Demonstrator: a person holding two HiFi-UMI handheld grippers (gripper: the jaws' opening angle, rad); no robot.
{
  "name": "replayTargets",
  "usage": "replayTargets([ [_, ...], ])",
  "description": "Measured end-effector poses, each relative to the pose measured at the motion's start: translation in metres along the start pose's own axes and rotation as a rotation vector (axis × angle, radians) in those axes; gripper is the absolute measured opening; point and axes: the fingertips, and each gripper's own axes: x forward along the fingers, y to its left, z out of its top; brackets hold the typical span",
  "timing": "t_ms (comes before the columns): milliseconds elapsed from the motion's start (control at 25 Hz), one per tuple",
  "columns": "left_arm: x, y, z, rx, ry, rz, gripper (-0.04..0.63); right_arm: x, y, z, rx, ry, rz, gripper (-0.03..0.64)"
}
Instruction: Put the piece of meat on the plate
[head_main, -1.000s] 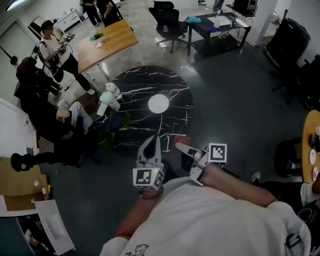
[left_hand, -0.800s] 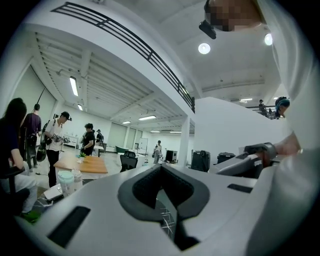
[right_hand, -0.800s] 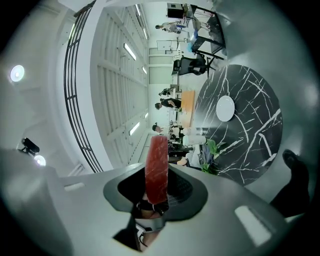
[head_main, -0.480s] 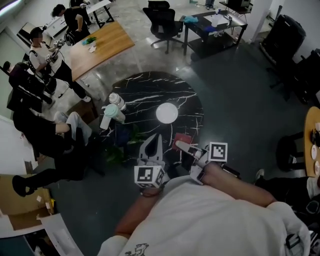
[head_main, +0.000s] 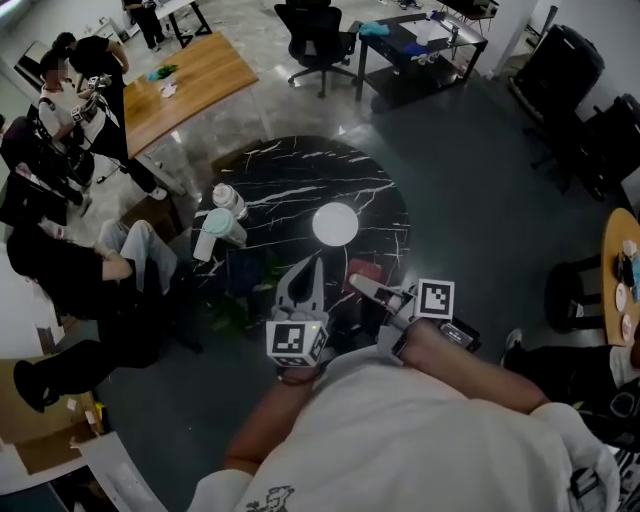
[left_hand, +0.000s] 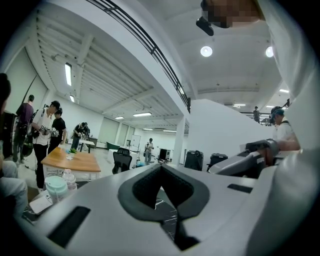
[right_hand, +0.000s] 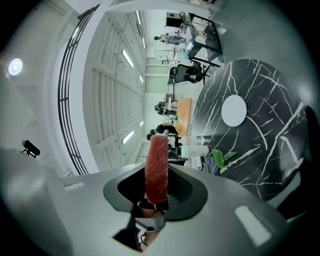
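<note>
**Caution: Loss of the meat before the plate**

Your right gripper grasps the meat: the jaws clamp its lower end, and most of the red slab stands out past the pads with nothing under it. Your left gripper has its jaws pressed together on nothing and sits just beside the right one.

The meat is at the near edge of the table. The plate lies near the table's centre, apart from the meat and bare.

Probable faults from this position:

- **Slip.** The grip covers only a small part of the slab. A sharp swing or a sudden stop probably lets the soft meat slide out or fold over.
- **Early release.** If you part the jaws short of the plate, the meat probably lands on the table or drops past its edge.
- **Overhang.** A placement off centre likely leaves one end hanging over the plate rim.
- **Contact.** The two grippers are close. A crossing move with the left one can knock the meat loose.
- **Side obstacles.** The bottles stand at the table's left edge; keep your reach clear of them.
</note>
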Motion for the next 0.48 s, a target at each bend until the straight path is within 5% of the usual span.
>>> replayTargets([
  [480, 0.043, 0.031, -0.015, 0.012, 0.029, 0.049, 0.005, 0.036, -0.03, 0.051, 0.007, 0.037, -0.042, 0.086],
])
